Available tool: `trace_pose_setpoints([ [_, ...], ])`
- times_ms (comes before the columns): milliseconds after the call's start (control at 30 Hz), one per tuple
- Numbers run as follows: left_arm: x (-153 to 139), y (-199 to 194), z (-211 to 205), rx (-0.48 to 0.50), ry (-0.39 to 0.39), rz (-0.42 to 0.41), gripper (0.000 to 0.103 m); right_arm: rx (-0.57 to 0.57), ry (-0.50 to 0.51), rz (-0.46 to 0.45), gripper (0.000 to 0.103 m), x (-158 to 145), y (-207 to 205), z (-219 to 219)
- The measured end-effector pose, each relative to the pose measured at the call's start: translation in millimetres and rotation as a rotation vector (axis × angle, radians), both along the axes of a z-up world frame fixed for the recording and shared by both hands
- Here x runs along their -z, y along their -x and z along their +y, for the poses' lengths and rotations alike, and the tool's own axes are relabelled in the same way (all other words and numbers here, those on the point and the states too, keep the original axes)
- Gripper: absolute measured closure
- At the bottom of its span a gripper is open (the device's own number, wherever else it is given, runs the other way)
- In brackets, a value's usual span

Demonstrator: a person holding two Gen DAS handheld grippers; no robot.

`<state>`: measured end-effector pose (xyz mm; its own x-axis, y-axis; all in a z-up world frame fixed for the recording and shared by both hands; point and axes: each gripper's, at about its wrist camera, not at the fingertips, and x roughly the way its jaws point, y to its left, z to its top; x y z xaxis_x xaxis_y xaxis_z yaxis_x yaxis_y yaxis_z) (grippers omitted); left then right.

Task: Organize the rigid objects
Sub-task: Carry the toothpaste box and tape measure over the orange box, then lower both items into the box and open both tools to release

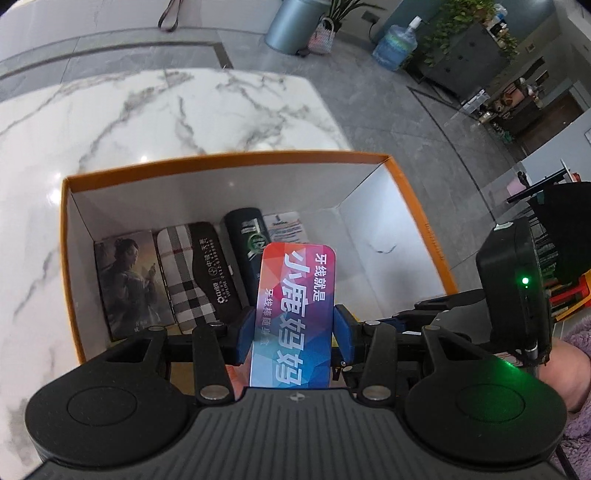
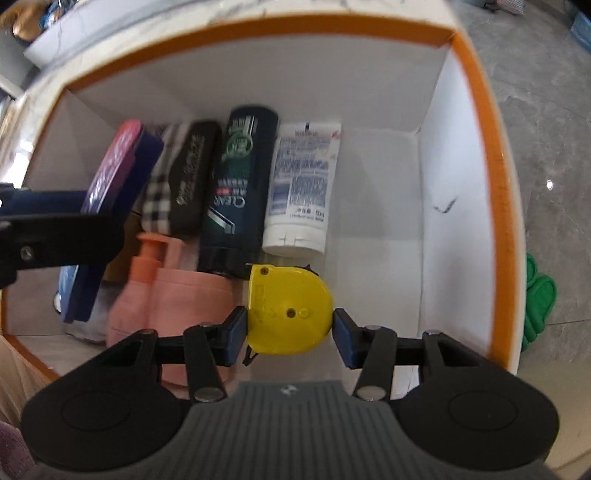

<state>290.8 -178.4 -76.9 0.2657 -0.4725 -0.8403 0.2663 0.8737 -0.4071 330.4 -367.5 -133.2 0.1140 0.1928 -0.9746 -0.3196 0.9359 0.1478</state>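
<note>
My left gripper (image 1: 293,332) is shut on a flat red-and-blue box (image 1: 295,288) with white lettering, held tilted over the near side of an orange-rimmed carton (image 1: 221,162). On the carton's white floor lie a picture box (image 1: 129,280), a plaid case (image 1: 181,273), a black case (image 1: 212,269), a dark shampoo bottle (image 2: 240,177) and a white tube (image 2: 303,184). My right gripper (image 2: 290,332) is shut on a yellow tape measure (image 2: 288,310) inside the carton, just in front of those bottles. A pink pump bottle (image 2: 173,295) lies to its left.
The carton stands on a white marble table (image 1: 147,110) near its right edge, with grey floor beyond. The carton's right half (image 2: 380,221) holds nothing. A grey bin (image 1: 291,22), a water jug (image 1: 395,44) and a dark cabinet stand far off. A green object (image 2: 539,295) lies on the floor.
</note>
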Motion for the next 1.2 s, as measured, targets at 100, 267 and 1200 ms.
trace_pose_setpoints([
  [100,7.3,-5.0,0.6,-0.005,-0.008,0.018,0.052,-0.001,0.006,0.04,0.052,6.5,-4.2,1.4],
  [267,11.7,-9.0,-4.4,0.002,0.001,0.034,0.052,-0.005,0.009,0.086,0.051,9.9,-6.0,1.5],
  [1200,73.3,-10.3,-90.4,-0.215,0.156,0.31,0.051,0.522,-0.051,-0.505,0.061,-76.5,64.1,-80.4],
])
